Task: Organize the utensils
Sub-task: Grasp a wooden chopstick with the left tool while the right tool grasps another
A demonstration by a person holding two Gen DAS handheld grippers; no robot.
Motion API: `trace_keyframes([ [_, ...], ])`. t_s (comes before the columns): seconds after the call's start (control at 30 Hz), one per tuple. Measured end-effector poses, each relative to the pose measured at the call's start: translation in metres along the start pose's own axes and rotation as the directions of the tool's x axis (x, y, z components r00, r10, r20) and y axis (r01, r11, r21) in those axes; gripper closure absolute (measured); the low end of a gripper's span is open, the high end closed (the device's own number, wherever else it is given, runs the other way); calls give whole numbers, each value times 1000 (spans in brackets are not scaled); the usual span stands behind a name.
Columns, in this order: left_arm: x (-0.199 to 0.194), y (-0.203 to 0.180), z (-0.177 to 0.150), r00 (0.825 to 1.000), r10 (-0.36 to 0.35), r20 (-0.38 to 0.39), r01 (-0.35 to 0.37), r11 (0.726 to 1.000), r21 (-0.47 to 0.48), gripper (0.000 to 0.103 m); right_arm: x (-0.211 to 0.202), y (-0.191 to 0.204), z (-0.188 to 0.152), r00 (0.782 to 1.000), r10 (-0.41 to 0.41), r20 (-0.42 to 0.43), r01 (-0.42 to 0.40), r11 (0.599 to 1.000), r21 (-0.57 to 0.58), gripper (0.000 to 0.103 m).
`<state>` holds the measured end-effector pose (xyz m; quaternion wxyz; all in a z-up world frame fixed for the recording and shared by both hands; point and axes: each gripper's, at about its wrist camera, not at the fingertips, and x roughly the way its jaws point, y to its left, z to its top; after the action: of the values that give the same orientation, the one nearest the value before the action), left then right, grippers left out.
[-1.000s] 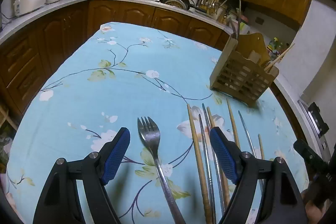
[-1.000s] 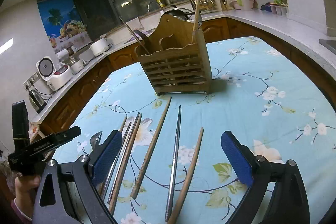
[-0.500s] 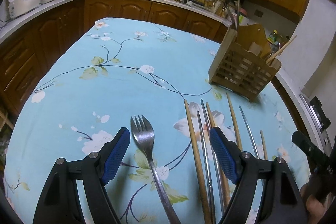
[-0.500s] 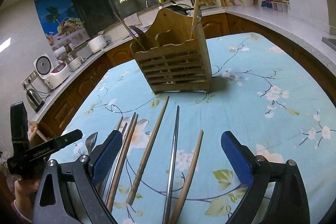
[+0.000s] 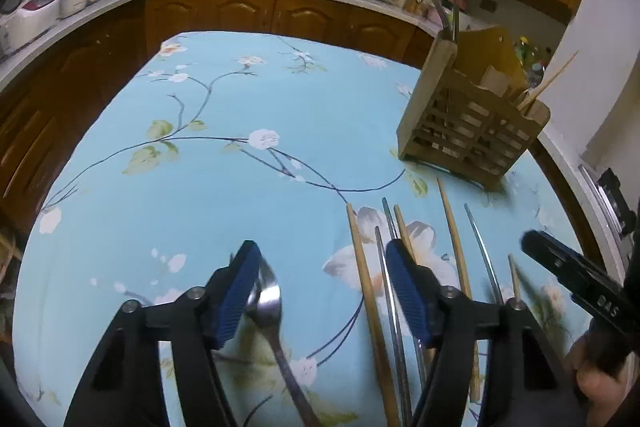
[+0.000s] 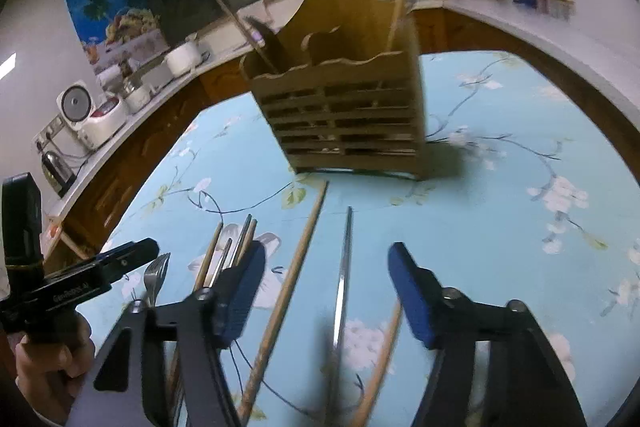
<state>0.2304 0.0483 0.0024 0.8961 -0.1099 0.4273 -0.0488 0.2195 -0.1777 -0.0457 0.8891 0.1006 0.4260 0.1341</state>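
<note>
Tool states first: the left tool [image 5: 320, 291] has just been closing around the fork [image 5: 269, 303], whose head sits between the jaws against the left pad; a firm pinch cannot be confirmed through the blur, so it is read as not yet clamped. The right tool [image 6: 326, 291] has also just been closing, jaws apart, with a wooden chopstick [image 6: 294, 277] and a metal chopstick [image 6: 343, 267] lying between them; neither is seen to be pressed by a pad. Progress is judged as early. The holder [image 6: 344, 119] stands upright on the desk [image 5: 200, 187], just beyond the far tips of the loose sticks, and only a few pieces are seen poking out of it: a couple of sticks and what looks like a dark utensil, details unclear. Still left on the desk: the fork, plus a row of wooden and metal chopsticks [image 5: 394, 267] laid roughly parallel and pointing toward the holder. Nothing is lifted yet. Remaining work is judged to be nearly everything: each piece to be picked and dropped into a compartment.
</note>
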Motion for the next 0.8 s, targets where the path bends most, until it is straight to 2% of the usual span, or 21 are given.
trace_keyframes([
  [0.27, 37, -13, 23, 998, -1, -67, 4, 999, 51, 56, 52, 9, 26, 995, 5, -103, -7, 1000, -22, 65],
  [0.37, 52, -19, 29, 996, -2, -90, 9, 997, 75, 71, 70, 10, 31, 990, -11, -139, 6, 999, -34, 71],
  [0.5, 79, -24, 29, 987, 7, -163, 11, 994, 110, 84, 92, 12, 33, 981, -39, -191, 28, 998, -61, 76],
  [0.67, 88, -33, 26, 990, 46, -136, -22, 984, 174, 91, 97, 23, 36, 978, -95, -187, 69, 988, -138, 80],
  [0.73, 91, -37, 26, 990, 55, -128, -29, 980, 195, 95, 99, 30, 35, 974, -141, -178, 106, 975, -193, 86],
  [0.8, 93, -38, 25, 991, 49, -125, -24, 980, 198, 96, 100, 31, 34, 973, -144, -179, 107, 974, -202, 92],
])
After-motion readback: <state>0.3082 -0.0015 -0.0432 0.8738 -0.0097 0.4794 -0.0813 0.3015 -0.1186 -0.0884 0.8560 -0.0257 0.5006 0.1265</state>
